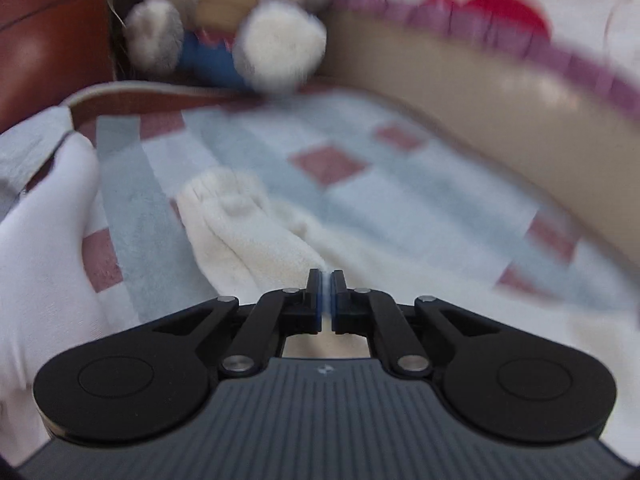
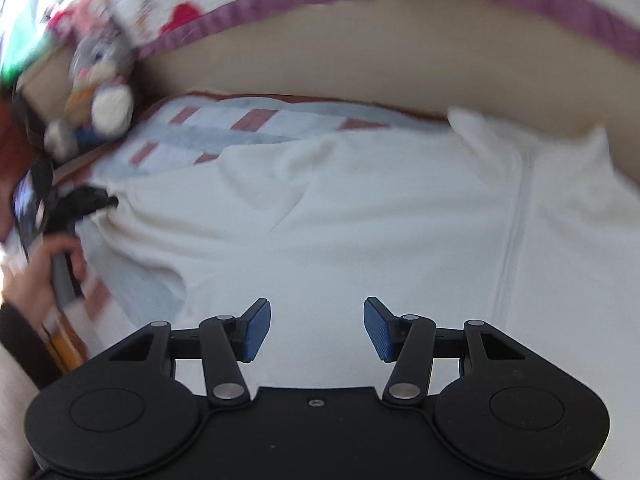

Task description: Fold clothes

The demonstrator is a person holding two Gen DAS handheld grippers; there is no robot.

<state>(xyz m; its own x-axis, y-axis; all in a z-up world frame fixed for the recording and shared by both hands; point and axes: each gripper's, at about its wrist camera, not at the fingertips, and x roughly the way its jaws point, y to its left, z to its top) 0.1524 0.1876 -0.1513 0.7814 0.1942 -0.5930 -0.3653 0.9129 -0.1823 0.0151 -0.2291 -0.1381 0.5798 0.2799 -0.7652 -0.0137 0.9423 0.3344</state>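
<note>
A bed or couch covered by a fleecy blanket checked in pale blue, white and dusty red (image 1: pixel 328 160) fills both views, backed by a beige cushion edged with purple trim (image 2: pixel 400 52); a grey-and-white plush toy in blue trousers (image 1: pixel 240 40) sits in the far corner. Both pictures are smeared by motion.

The white fleece garment with a centre zip (image 2: pixel 360 208) lies spread across the blanket, wrinkled toward its left edge. The left gripper (image 1: pixel 327 280) has its fingers drawn together on a thin fold of that garment, next to a ribbed cuff (image 1: pixel 224 192), probably so the cloth can be lifted and carried over. In the right wrist view the same gripper pulls the fabric taut, creases fanning from the pinch. The right gripper (image 2: pixel 317 326) hangs just above the garment with its blue pads (image 2: pixel 256 330) wide apart, holding nothing, seemingly placed to take another edge. A white-gloved hand (image 1: pixel 44 256) shows at the left.

No brand, label or writing is legible; the printed cloth behind is too blurred.
</note>
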